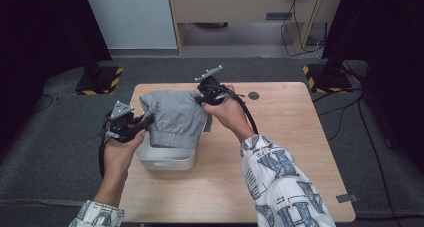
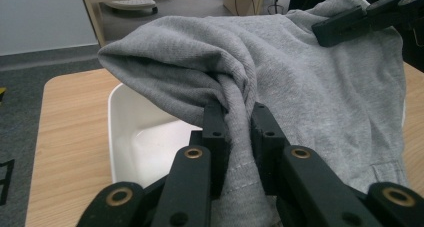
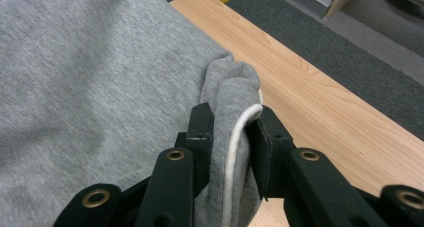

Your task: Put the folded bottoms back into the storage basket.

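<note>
A grey sweatshirt-fabric garment hangs spread between both grippers above a white bin. My left gripper is shut on a bunched fold at the garment's left side. My right gripper is shut on the far right corner, where a white drawstring runs between the jaws over the grey cloth. In the left gripper view the other gripper shows at the top right, clamped on the cloth. The garment's ribbed hem droops into the bin.
The white bin stands on the wooden table near its left front. A dark round hole marks the tabletop at the back. Grey carpet surrounds the table; cabinet legs and cables lie beyond.
</note>
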`<state>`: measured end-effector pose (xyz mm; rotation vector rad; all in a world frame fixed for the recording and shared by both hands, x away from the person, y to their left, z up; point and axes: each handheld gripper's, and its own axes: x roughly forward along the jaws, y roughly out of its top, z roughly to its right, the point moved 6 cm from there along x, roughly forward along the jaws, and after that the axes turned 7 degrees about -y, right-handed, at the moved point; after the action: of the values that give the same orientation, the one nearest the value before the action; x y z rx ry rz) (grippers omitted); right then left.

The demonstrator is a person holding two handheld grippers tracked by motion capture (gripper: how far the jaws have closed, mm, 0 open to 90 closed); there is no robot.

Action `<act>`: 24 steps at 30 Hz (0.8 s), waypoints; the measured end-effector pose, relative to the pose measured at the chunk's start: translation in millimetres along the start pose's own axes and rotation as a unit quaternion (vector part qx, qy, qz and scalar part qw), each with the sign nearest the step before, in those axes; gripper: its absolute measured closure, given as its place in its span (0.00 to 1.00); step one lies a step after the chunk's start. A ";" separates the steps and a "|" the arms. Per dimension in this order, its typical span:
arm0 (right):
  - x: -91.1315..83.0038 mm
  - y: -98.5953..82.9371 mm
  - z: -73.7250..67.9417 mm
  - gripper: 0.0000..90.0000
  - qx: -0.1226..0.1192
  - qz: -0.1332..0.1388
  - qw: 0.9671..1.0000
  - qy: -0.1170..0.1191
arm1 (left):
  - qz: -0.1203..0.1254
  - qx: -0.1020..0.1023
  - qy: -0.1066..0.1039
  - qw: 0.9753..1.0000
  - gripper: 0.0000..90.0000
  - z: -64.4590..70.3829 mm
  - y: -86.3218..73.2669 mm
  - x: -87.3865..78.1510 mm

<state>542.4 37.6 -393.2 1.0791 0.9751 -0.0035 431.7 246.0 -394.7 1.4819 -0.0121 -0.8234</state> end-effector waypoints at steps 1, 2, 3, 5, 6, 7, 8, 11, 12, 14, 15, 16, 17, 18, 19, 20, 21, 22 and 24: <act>1.5 0.8 -1.4 0.81 0.001 0.000 1.000 0.001 | 0.000 -0.001 0.001 1.000 0.89 -1.3 -0.3 -1.1; 2.8 1.5 -2.7 0.81 0.000 -0.002 1.000 0.003 | 0.000 -0.001 0.002 1.000 0.89 -2.5 -0.6 -2.2; 4.1 2.5 -4.5 0.81 0.000 -0.003 1.000 0.003 | 0.001 -0.002 0.004 1.000 0.89 -4.0 -0.9 -3.2; 6.0 5.3 -8.1 0.81 -0.003 -0.004 1.000 0.005 | 0.002 -0.004 0.006 1.000 0.89 -7.3 -1.5 -5.5; 6.8 6.9 -9.7 0.81 -0.007 -0.005 1.000 0.005 | 0.002 -0.005 0.007 1.000 0.89 -9.2 -1.8 -7.1; 7.6 8.8 -11.4 0.81 -0.009 -0.004 1.000 0.005 | 0.003 -0.007 0.009 1.000 0.89 -11.0 -2.1 -8.6; 8.1 10.7 -13.1 0.81 -0.010 -0.004 1.000 0.005 | 0.003 -0.008 0.009 1.000 0.89 -12.6 -2.6 -9.8; 10.8 14.9 -18.5 0.81 -0.013 -0.004 1.000 0.008 | 0.005 -0.011 0.012 1.000 0.89 -17.0 -4.0 -13.5; 11.9 15.6 -20.0 0.81 -0.013 -0.004 1.000 0.008 | 0.004 -0.011 0.013 1.000 0.89 -18.4 -4.6 -14.7; 14.6 16.2 -23.1 0.81 -0.015 -0.006 1.000 0.010 | 0.004 -0.012 0.014 1.000 0.89 -20.7 -5.7 -17.0; 15.9 16.4 -25.1 0.81 -0.015 -0.007 1.000 0.011 | 0.005 -0.012 0.015 1.000 0.89 -21.9 -6.0 -18.6; 17.4 16.9 -27.6 0.81 -0.015 -0.008 1.000 0.013 | 0.004 -0.012 0.016 1.000 0.89 -22.7 -6.2 -19.6; 18.4 17.2 -28.7 0.81 -0.017 -0.008 1.000 0.013 | 0.004 -0.013 0.017 1.000 0.89 -23.7 -6.4 -20.9; 19.5 17.9 -30.6 0.81 -0.018 -0.008 1.000 0.014 | 0.005 -0.013 0.018 1.000 0.89 -24.9 -6.7 -22.2; 20.5 18.7 -32.4 0.81 -0.017 -0.008 1.000 0.015 | 0.004 -0.013 0.019 1.000 0.89 -26.0 -7.1 -23.3; 21.1 19.2 -34.4 0.81 -0.017 -0.009 1.000 0.016 | 0.004 -0.014 0.020 1.000 0.89 -27.4 -7.6 -24.2; 22.4 19.9 -36.2 0.81 -0.018 -0.008 1.000 0.017 | 0.005 -0.015 0.021 1.000 0.89 -28.2 -7.9 -24.7; 23.4 20.2 -37.0 0.81 -0.019 -0.008 1.000 0.018 | 0.005 -0.016 0.021 1.000 0.89 -29.1 -8.1 -25.4; 25.8 20.7 -39.5 0.81 -0.019 -0.009 1.000 0.020 | 0.006 -0.018 0.022 1.000 0.89 -30.6 -8.7 -26.9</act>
<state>540.9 88.7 -399.8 1.0397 1.0168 0.0212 422.6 286.7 -393.9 1.4652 0.0261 -0.7770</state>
